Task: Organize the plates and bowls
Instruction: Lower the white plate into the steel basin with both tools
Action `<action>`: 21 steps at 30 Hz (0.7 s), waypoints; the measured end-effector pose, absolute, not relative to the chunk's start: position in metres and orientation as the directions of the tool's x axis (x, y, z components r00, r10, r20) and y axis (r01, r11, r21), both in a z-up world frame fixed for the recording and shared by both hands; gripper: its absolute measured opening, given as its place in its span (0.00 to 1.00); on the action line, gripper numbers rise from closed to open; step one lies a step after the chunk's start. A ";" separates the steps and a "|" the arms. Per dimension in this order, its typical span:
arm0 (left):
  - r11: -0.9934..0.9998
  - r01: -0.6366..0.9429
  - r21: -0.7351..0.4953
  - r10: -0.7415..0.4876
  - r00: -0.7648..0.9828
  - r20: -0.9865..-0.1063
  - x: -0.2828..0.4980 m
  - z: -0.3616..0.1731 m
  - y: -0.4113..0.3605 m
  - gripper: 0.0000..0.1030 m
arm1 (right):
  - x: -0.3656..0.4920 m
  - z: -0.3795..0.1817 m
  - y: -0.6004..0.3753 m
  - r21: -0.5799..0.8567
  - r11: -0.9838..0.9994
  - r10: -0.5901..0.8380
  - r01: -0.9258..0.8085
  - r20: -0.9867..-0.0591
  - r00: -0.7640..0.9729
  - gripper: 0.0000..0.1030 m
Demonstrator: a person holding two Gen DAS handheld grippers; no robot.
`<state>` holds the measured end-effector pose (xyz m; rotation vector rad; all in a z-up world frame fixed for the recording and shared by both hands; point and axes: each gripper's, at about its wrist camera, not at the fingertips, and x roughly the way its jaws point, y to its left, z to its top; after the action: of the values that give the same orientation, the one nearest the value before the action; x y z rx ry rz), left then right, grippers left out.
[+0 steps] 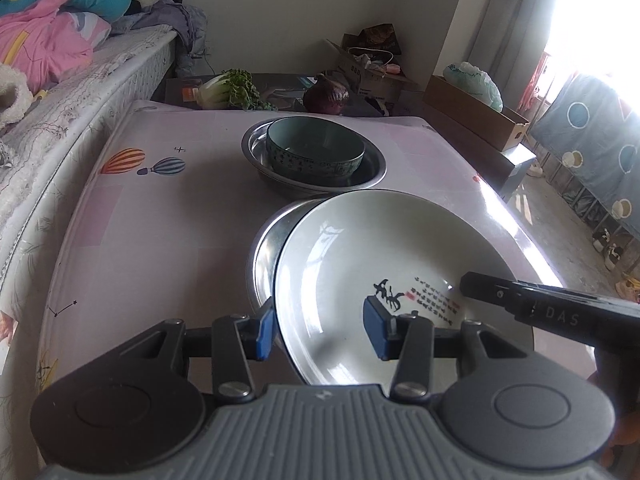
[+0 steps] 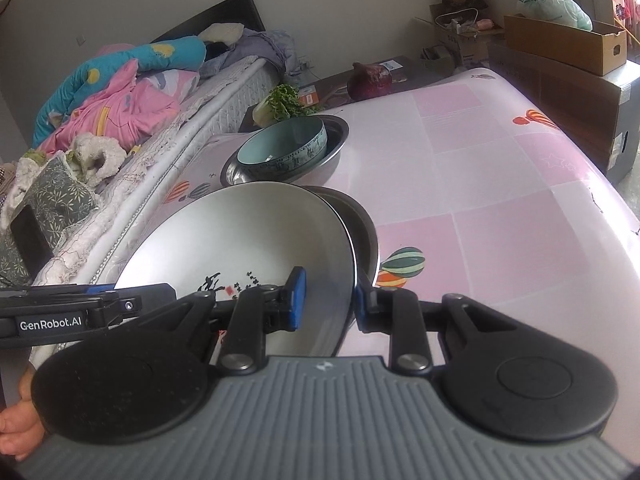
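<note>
Clamped on the white plate [image 1: 360, 240] from two sides. On its left rim, gripped by the left gripper [image 1: 322, 326], with one blue pad [image 1: 266, 330] outside the edge and the other inside the dish, by the black calligraphy and red seal. On the opposite rim, gripped by the right gripper [image 2: 329, 300], with the jaws set narrower and the edge pinched between the pads.

Held tilted over the near part of the table [image 1: 160, 240], partly covering a steel basin [image 1: 266, 248] that sits on the pink balloon-print cloth. Cannot tell whether touching that basin or just above it.

Farther back on the same cloth, close behind the first basin, a second steel basin [image 1: 256, 148] with a teal bowl [image 1: 316, 148] upright inside, leaning toward one wall.

Beyond the far edge of the table, on a dark surface, a leafy green vegetable [image 1: 232, 90] and a round purple vegetable [image 1: 326, 94], set apart from each other.

Along the left side in the left wrist view, a bed [image 1: 120, 80] piled with pink and blue bedding [image 1: 48, 40]. To the right, a long cardboard box [image 1: 472, 112].

At the lower left corner of the right wrist view, part of a hand [image 2: 16, 432] behind the left gripper's body.
</note>
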<state>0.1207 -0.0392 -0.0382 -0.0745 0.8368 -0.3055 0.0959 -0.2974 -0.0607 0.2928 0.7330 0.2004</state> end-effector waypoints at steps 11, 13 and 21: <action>0.957 0.225 -0.184 -0.285 0.602 -0.746 0.144 -0.050 -0.035 0.44 | 0.127 -0.073 -0.288 0.311 0.948 0.269 -0.073 -0.653 0.708 0.24; 0.960 0.225 -0.168 -0.273 0.609 -0.745 0.146 -0.051 -0.035 0.44 | 0.130 -0.075 -0.288 0.311 0.948 0.268 -0.072 -0.655 0.706 0.23; 0.953 0.252 -0.170 -0.293 0.615 -0.732 0.150 -0.047 -0.036 0.44 | 0.139 -0.072 -0.293 0.317 0.946 0.264 -0.062 -0.649 0.713 0.24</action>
<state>0.1496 -0.0362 -0.0471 -0.0517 0.8519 -0.3139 0.1392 -0.2929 -0.0724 0.2823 0.7576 0.1836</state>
